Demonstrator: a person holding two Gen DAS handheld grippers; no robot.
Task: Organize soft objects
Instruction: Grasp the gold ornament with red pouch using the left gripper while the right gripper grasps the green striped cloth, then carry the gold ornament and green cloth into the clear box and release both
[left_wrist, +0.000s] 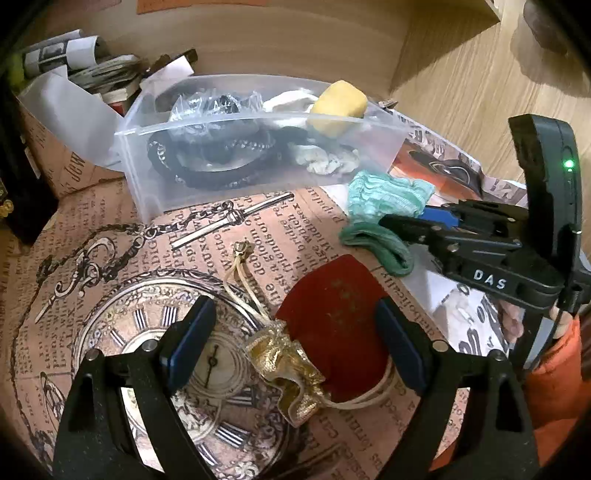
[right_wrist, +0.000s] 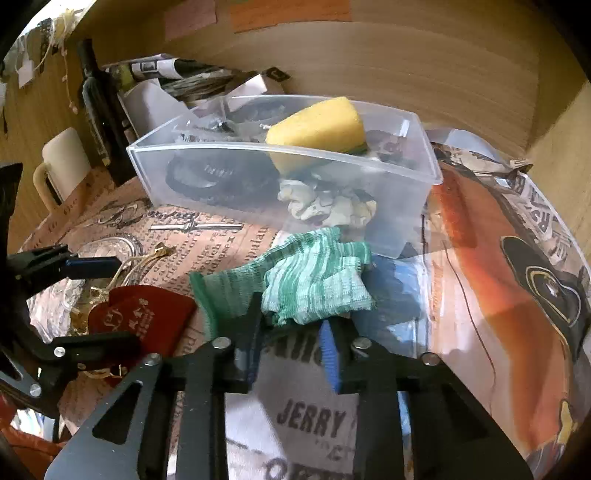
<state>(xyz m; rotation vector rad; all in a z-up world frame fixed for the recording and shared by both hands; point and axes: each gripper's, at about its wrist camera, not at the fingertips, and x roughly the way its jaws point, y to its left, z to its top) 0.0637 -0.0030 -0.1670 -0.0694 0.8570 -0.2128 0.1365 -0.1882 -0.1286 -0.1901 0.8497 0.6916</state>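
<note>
Green-striped cloth (right_wrist: 314, 280) lay on the printed table covering (left_wrist: 207, 236), just in front of the clear plastic bin (right_wrist: 402, 206), with the right gripper (right_wrist: 291, 325) clenched on its near edge (fingers drawn close, fabric bunched between them). The bin held a yellow sponge (right_wrist: 317, 125), a pale patterned cloth (right_wrist: 328, 206) and a black cord (left_wrist: 207, 162). The left gripper (left_wrist: 291, 354) was released, its fingers spread wide either side of a red velvet pouch (left_wrist: 336, 317) with a gold collar; whether the pads touched the pouch could not be determined. A cream mug (right_wrist: 61, 162) and a dark bottle (right_wrist: 98, 110) stood at left.
</note>
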